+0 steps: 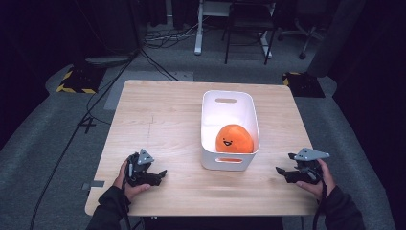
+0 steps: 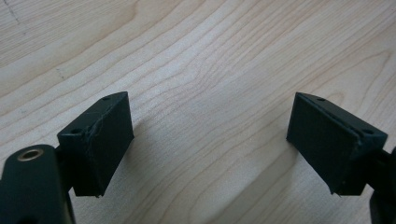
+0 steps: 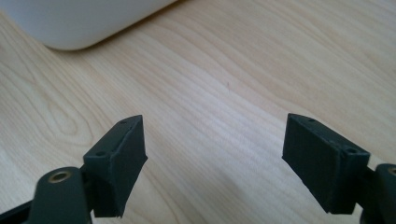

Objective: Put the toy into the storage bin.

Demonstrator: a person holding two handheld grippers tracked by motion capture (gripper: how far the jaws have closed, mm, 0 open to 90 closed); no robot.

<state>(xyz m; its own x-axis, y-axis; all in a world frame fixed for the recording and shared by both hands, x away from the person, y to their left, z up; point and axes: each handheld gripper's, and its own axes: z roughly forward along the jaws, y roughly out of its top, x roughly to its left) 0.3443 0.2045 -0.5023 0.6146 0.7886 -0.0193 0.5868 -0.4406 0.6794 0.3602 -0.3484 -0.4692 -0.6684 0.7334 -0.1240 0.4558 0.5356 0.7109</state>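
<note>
An orange plush ball with a smiling face [image 1: 234, 139] lies in the near end of a white plastic bin [image 1: 229, 103] at the middle of the wooden table [image 1: 163, 120]. My left gripper [image 1: 162, 174] rests low on the table near the front left, open, with bare wood between its pads [image 2: 100, 140]. My right gripper [image 1: 281, 170] sits at the front right, just right of the bin, also open with nothing between its pads [image 3: 122, 163]. In the right gripper view a rounded corner of the bin [image 3: 79, 21] shows at the top left.
Beyond the table's far edge lies grey floor with black cables [image 1: 103, 91], yellow-black striped stands [image 1: 76, 81], and chair and desk legs [image 1: 244, 33]. Open wood surrounds the bin on the left and far sides.
</note>
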